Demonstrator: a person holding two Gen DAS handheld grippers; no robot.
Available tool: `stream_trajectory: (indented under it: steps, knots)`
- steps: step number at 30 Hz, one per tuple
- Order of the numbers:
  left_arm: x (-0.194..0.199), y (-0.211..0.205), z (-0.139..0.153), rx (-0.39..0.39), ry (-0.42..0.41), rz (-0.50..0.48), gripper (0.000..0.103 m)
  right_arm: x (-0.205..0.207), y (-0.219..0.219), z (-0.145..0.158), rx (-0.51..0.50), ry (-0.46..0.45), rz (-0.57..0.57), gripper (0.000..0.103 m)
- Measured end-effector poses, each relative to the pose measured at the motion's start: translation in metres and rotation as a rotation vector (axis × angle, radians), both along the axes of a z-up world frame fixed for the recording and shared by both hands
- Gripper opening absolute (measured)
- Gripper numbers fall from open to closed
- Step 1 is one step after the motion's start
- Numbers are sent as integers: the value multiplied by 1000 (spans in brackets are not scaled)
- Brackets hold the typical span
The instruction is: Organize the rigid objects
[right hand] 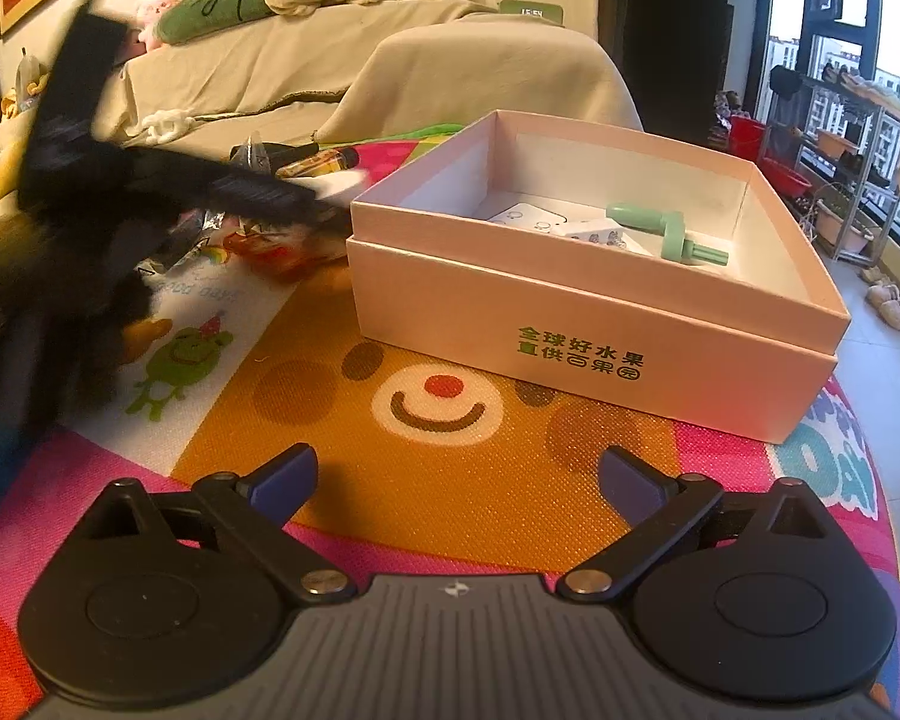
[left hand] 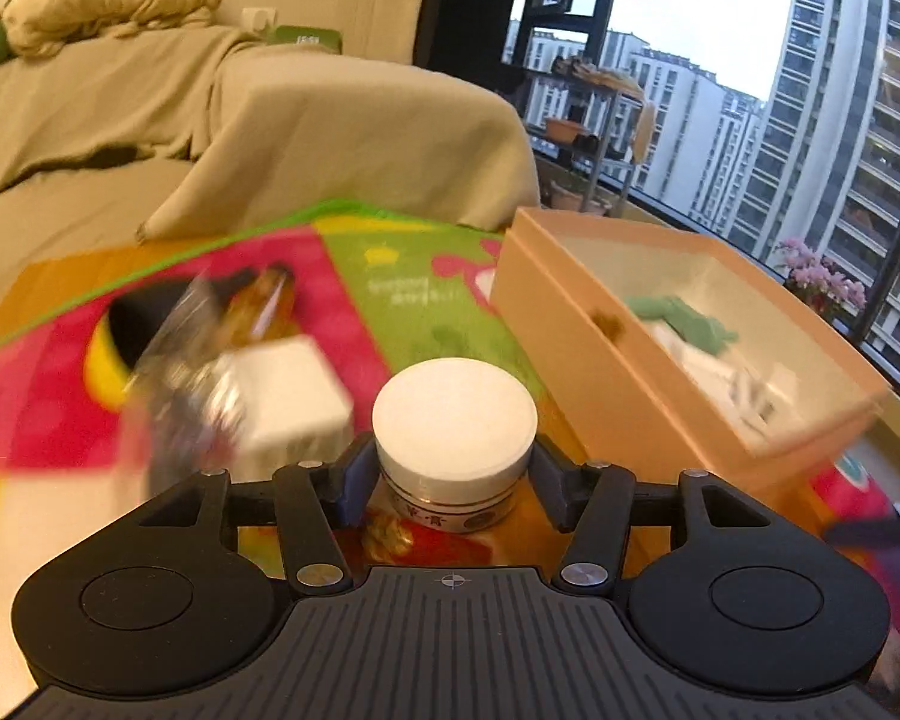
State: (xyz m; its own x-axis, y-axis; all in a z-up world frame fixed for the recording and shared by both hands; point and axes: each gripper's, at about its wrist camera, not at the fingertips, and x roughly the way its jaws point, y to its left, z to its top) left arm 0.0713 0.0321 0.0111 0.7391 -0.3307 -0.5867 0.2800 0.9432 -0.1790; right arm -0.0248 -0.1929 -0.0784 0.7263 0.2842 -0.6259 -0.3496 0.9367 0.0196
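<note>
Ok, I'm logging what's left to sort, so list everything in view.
jar: one, white lid, in the left gripper
box: one, pink, open, on the mat
crank handle: one, green, inside the box
white cards: some, inside the box
white block: one, on the mat left of the jar
play mat: one, multicoloured
sofa: one, beige cover
left gripper: shut on the jar
right gripper: open, empty

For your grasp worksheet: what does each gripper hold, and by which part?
The left gripper holds a small round jar with a white lid, jaws clamped on opposite sides just under the lid. The right gripper holds nothing, jaws wide open.
</note>
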Motion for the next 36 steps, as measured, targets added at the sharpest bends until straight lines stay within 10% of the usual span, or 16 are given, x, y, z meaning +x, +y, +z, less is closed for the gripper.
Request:
stream_trajectory:
  steps: [8,17,22,29,36]
  knots:
    - [-89,28,1,-126,48,-45,59,0,2,0,-13,2,-30,103]
    - [-126,103,4,-233,-61,292,59,-7,48,9,-9,9,96,101]
    - [-125,121,-4,-260,-67,402,59,6,95,34,5,-55,237,78]
    - [-119,111,-7,-214,-77,370,59,112,144,91,51,-13,219,80]
    - [-121,117,-11,-254,-68,384,59,235,209,78,-21,49,59,85]
